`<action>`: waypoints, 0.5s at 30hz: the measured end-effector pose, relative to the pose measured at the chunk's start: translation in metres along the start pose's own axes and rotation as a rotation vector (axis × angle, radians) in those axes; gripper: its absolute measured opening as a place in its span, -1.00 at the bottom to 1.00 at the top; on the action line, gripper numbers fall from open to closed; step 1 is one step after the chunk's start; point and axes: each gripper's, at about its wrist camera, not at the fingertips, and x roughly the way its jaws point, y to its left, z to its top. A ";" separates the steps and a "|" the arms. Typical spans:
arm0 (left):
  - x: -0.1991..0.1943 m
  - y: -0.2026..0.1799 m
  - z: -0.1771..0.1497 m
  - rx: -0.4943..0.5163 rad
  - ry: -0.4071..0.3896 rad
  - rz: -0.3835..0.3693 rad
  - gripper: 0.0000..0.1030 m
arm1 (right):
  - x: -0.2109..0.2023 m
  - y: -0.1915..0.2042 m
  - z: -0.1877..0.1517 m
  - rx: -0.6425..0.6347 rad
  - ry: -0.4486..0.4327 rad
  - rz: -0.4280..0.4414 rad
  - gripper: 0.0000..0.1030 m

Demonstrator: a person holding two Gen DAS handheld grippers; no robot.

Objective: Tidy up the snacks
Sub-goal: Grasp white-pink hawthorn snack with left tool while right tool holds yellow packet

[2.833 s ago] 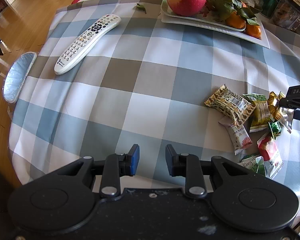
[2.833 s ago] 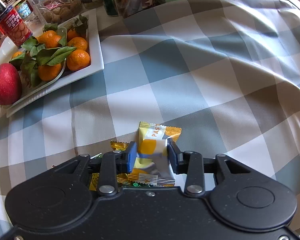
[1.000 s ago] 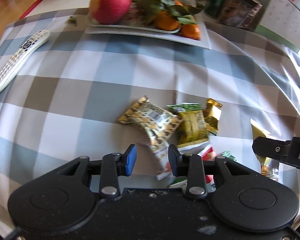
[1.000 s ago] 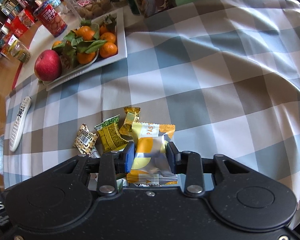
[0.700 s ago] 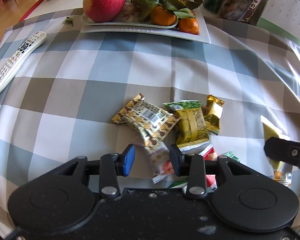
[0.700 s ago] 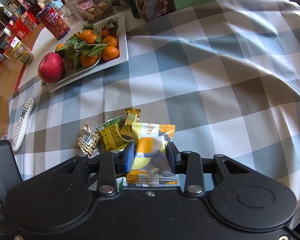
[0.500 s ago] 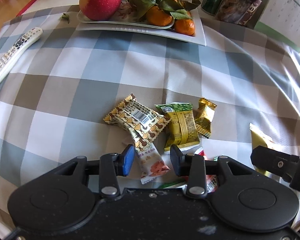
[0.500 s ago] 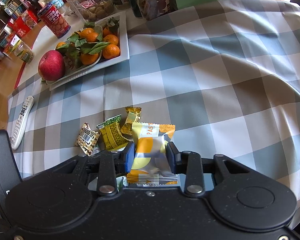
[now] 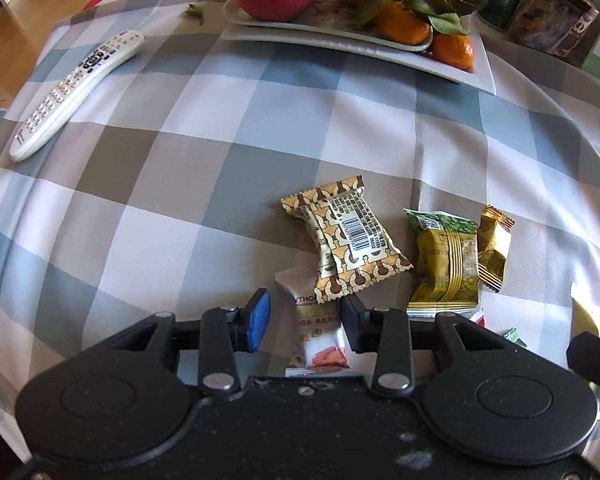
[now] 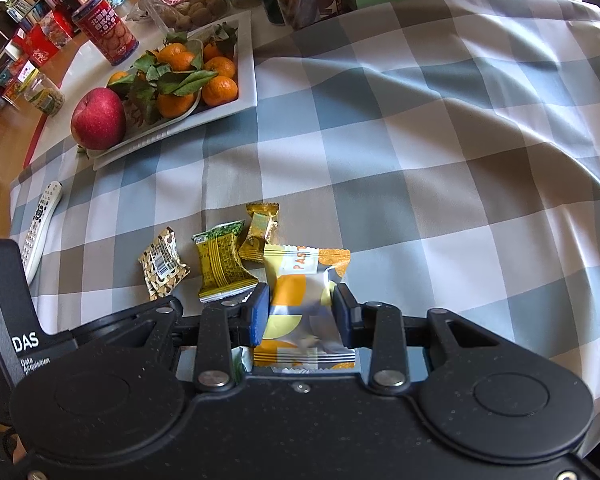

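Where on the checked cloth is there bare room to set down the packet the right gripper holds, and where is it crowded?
Free: the wide stretch between the remote, the fruit tray and the brown patterned packet; also the cloth right of the yellow-and-white packet, out to the table's far side. Crowded: the cluster around the green-and-gold packet and small gold packet, where the left gripper straddles a white packet.

Matte black speckled gripper (image 10: 300, 312) housings, silver screws, blue finger pads (image 9: 259, 320), white "DAS" lettering.

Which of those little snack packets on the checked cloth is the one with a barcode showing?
The gold-and-brown patterned packet, leftmost of the loose ones: a white barcode label faces up. The green-topped yellow packet and the small gold packet beside it show none.
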 end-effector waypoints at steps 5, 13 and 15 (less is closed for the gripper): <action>0.001 -0.013 -0.003 0.064 -0.022 0.012 -0.25 | 0.002 0.004 -0.002 -0.019 0.007 -0.003 -0.15; -0.001 -0.010 -0.003 0.069 0.001 -0.022 -0.58 | 0.003 0.004 -0.004 -0.027 0.012 -0.010 -0.15; -0.003 -0.006 -0.002 0.049 0.006 -0.022 -0.59 | 0.004 0.002 -0.003 -0.022 0.014 -0.014 -0.15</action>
